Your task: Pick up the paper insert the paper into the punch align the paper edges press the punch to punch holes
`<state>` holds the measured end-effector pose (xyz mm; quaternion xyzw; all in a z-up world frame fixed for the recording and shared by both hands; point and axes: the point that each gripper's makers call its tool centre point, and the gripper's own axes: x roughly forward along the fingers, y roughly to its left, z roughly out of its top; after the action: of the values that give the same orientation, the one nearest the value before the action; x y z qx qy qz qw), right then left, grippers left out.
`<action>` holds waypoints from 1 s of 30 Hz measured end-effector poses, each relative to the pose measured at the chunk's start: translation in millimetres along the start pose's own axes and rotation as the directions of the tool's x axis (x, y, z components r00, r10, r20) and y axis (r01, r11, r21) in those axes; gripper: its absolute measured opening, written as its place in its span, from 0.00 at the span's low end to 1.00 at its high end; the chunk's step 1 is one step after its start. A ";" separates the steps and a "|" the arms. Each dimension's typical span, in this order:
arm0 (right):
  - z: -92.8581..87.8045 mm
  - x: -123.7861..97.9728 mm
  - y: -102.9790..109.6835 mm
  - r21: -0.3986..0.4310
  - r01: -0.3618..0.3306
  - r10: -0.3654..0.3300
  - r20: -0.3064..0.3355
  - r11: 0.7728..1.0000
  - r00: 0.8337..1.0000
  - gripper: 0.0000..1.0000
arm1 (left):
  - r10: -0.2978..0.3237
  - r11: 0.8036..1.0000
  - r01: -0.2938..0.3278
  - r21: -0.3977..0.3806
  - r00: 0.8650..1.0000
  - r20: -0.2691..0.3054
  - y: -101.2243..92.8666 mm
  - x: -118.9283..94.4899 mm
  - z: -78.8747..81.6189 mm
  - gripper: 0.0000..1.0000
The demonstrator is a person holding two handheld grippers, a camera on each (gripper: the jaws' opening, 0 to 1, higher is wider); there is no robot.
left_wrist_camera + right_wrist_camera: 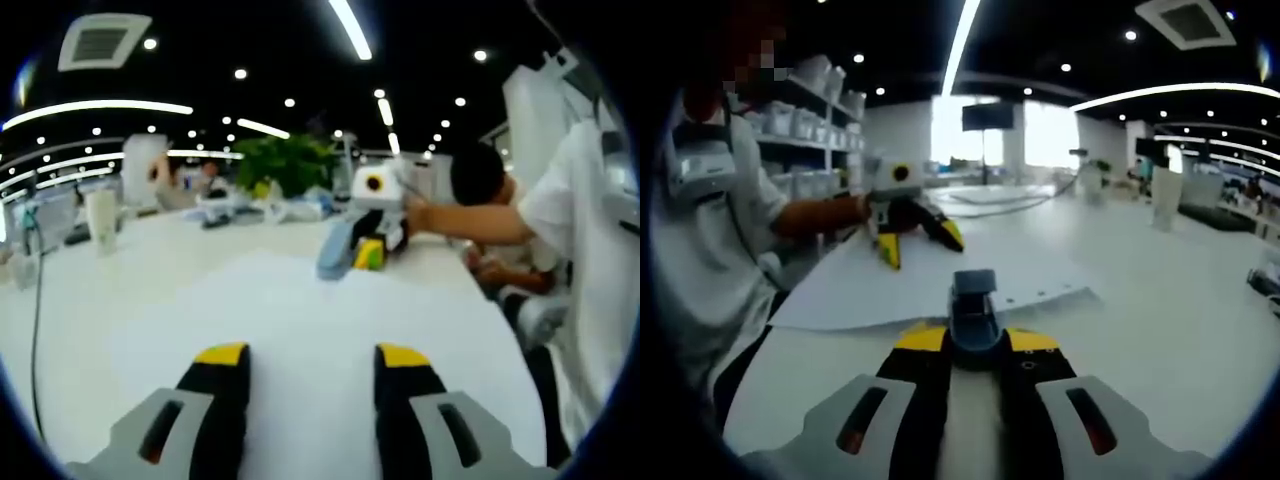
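A white sheet of paper (300, 330) lies flat on the white table (120, 300). My left gripper (312, 354) is open low over its near part, with nothing between the yellow-tipped jaws. At the sheet's far edge stands a blue-grey hole punch (337, 250), with the right gripper (365, 250) on it. In the right gripper view the punch (973, 310) sits between the jaws of my right gripper (976, 340), which is shut on it. The paper (900, 285) reaches to the punch, and small holes dot its edge. Across the sheet, a hand holds the open left gripper (920, 243).
A person in white (590, 250) stands at the table's right edge, and another sits behind. A green plant (285, 165), a cup (100, 215) and clutter line the far side. A dark cable (38, 310) runs on the left. Shelves with boxes (810, 125) stand behind the person.
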<state>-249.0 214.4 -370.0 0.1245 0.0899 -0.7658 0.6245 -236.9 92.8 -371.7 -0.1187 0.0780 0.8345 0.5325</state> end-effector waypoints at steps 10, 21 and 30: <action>-2.6 -5.8 6.2 0.001 -0.018 0.018 -0.012 1.000 1.000 0.23 | -0.004 1.000 0.004 0.000 1.000 -0.002 -1.6 0.7 0.3 0.48; -3.7 -6.1 6.5 0.012 -0.003 0.004 -0.018 1.000 1.000 0.23 | -0.002 1.000 0.002 0.000 1.000 -0.002 -1.0 1.5 0.6 0.47; -3.6 -10.9 7.4 0.007 -0.012 0.012 -0.018 1.000 1.000 0.22 | -0.003 1.000 0.003 0.000 1.000 -0.002 -2.5 3.0 1.2 0.43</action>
<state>-239.4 224.2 -370.1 0.1341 0.0918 -0.7612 0.6278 -236.0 96.8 -371.5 -0.1195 0.0785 0.8335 0.5337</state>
